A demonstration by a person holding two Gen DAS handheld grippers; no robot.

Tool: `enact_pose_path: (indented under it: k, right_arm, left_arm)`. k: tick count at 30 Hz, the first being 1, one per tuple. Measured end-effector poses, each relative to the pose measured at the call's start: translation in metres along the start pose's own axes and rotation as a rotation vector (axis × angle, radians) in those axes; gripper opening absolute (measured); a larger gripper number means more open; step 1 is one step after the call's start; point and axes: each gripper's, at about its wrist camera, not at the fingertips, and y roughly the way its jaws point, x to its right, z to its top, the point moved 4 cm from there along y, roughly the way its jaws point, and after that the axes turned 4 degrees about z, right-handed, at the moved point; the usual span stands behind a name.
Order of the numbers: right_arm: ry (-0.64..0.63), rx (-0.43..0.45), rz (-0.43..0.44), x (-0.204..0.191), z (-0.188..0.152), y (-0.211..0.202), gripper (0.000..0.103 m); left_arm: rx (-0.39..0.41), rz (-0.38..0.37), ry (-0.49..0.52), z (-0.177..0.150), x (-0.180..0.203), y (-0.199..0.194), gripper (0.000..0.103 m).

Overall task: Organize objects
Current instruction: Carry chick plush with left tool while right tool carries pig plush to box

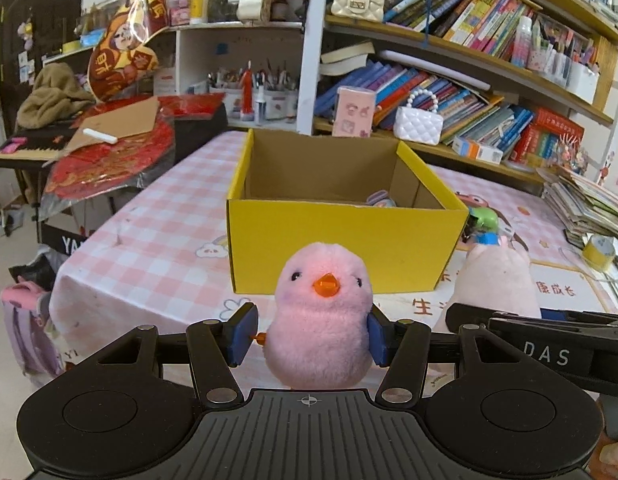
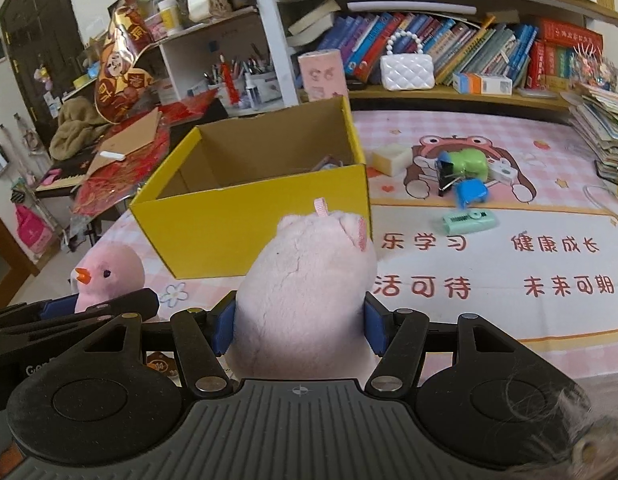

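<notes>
Fluffily pink chick [image 1: 323,320]; orange beak

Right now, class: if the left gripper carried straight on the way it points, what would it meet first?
Probably the near wall of the yellow box, dead ahead of the left gripper, which is shut on the pink chick. Depth is unclear.

crowded bookshelves [image 1: 469,52], pale floor [image 1: 13,248], checked tablecloth [image 1: 157,216]

Bookshelf [image 2: 449,94] packed with books behind table; white quilted purse [image 2: 407,70] on shelf; checked pink tablecloth [image 1: 157,232]; brown blanket [image 1: 53,98] far left.
</notes>
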Motion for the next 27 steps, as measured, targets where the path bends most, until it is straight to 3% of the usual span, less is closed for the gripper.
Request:
enact_pose_path:
  k: [6,13,22,27]
  right_arm:
    - [0.029,0.008,-0.018,-0.004,-0.003,-0.004,0.059]
    - [0.006,0.039,-0.050,-0.005,0.001,-0.010,0.059]
    - [-0.028,0.176,-0.036,-0.002,0.061,-0.008,0.059]
    - [-0.069,0.232,-0.013,-0.002,0.097,0.007,0.059]
  left_arm:
    - [0.020,-0.022,0.034,0.000,0.001,-0.007,0.055]
    - [0.055,-0.032,0.001,0.011,-0.006,-0.008,0.055]
    - [0.206,-0.009,-0.008,0.067,-0.006,-0.001,0.055]
    - [0.234,0.021,-0.016,0.091,-0.007,0.016,0.055]
